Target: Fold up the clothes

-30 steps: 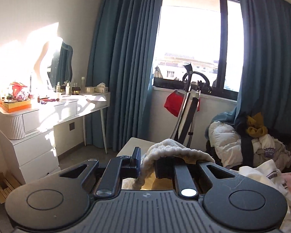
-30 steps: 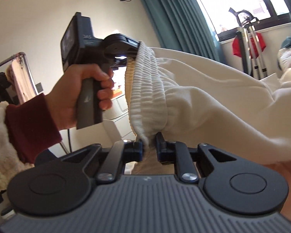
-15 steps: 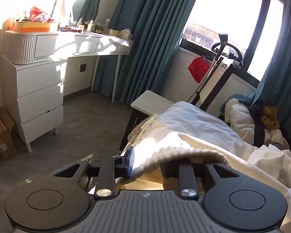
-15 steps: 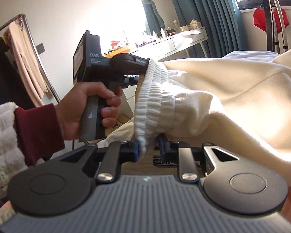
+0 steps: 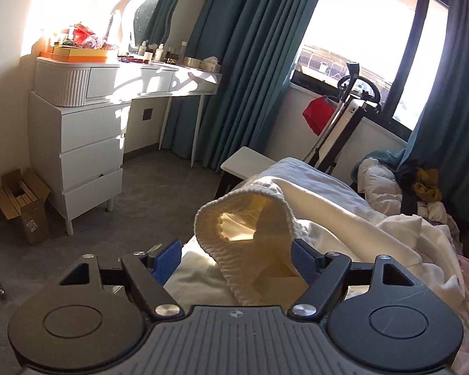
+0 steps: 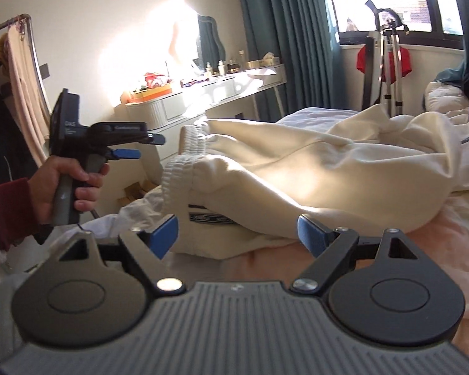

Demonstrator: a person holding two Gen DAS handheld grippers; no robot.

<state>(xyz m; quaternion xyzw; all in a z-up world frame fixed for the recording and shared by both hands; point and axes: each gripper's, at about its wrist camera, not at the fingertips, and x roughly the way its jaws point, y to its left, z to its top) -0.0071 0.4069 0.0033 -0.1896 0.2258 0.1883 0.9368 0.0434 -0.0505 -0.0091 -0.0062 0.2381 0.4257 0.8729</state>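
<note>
Cream trousers (image 6: pixel 312 168) lie spread on the bed (image 6: pixel 322 115), their ribbed elastic waistband (image 6: pixel 184 156) turned toward me. In the left wrist view the waistband (image 5: pixel 244 228) stands up in a loop between the blue pads (image 5: pixel 167 261) of my left gripper (image 5: pixel 234 261). Its jaws are opening and the pads do not press the cloth. My right gripper (image 6: pixel 237 234) hovers just in front of the trousers, its jaws opening with nothing between them. A hand (image 6: pixel 65 184) in a dark red cuff holds the left gripper (image 6: pixel 143 147) left of the waistband.
A white dresser and vanity (image 5: pixel 90 143) stands at the left, with a cardboard box (image 5: pixel 22 206) on the floor beside it. A white stool (image 5: pixel 247 162), a garment steamer (image 5: pixel 344 118) and a heap of clothes (image 5: pixel 390 187) sit by the window. A clothes rack (image 6: pixel 15 62) stands far left.
Both grippers were shut on the waistband and have opened and let it go. The trousers have dropped onto the bed. The left gripper has come down and now sits left of the waistband.
</note>
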